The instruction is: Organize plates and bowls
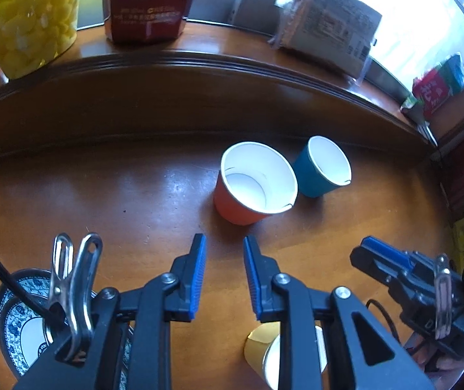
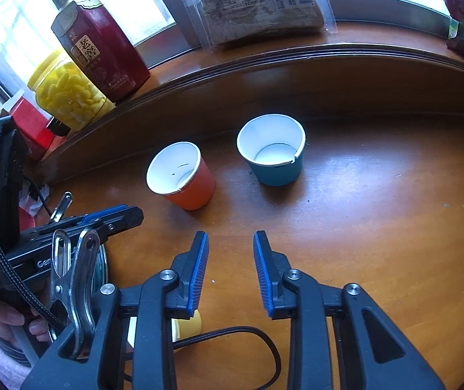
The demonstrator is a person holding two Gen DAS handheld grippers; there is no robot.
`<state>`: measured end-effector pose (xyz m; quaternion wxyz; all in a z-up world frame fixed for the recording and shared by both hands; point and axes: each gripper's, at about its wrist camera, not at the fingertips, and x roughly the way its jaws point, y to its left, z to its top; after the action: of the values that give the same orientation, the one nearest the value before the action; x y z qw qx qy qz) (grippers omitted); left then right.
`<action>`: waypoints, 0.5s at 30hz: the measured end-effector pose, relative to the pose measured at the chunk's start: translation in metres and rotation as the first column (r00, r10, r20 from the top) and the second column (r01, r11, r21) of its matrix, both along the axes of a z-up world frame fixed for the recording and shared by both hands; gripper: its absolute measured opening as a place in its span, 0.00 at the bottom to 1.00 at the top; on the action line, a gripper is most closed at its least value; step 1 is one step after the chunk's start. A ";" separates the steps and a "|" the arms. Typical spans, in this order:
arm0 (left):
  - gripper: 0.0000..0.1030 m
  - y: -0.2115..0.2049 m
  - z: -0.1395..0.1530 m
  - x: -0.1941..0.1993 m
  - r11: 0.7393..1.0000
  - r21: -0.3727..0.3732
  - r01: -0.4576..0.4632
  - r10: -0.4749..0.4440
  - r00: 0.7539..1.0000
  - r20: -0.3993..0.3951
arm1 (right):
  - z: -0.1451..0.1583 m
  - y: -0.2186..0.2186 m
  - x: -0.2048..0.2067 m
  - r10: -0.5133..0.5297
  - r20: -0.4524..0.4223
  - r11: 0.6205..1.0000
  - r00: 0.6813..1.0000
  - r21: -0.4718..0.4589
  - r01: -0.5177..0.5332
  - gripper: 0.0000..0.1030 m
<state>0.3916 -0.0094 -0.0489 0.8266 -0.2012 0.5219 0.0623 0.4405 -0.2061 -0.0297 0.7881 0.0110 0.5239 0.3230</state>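
Bare table point(image 2: 378, 227) lies right of the orange cup point(image 2: 186, 178) and blue cup point(image 2: 274, 156).

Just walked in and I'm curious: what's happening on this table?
A person holds a hand-held gripper in each hand over a wooden table. Both the left hand-held gripper and the right hand-held gripper are open and empty. An orange cup and a blue cup stand upright ahead, untouched; a patterned plate lies at the left.

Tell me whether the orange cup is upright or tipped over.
Upright: the orange cup stands on its base on the table, mouth up, white inside empty.
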 end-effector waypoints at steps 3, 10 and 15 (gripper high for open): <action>0.23 0.002 0.002 0.007 1.000 0.017 0.001 -0.001 1.000 0.004 | 0.004 0.004 0.002 0.011 0.008 1.000 1.000 0.009 -0.011 0.29; 0.23 0.004 0.001 0.017 0.998 0.031 -0.047 0.047 0.999 0.003 | -0.002 0.021 0.025 0.045 -0.047 0.999 0.998 0.029 -0.044 0.29; 0.23 0.009 0.002 0.020 0.996 0.007 -0.086 0.086 0.996 0.023 | -0.008 0.031 0.039 0.064 -0.078 0.996 0.995 0.067 -0.059 0.29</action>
<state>0.4120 -0.0002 -0.0470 0.8299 -0.2209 0.5029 0.0975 0.4795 -0.1747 -0.0377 0.7553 0.0334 0.5446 0.3632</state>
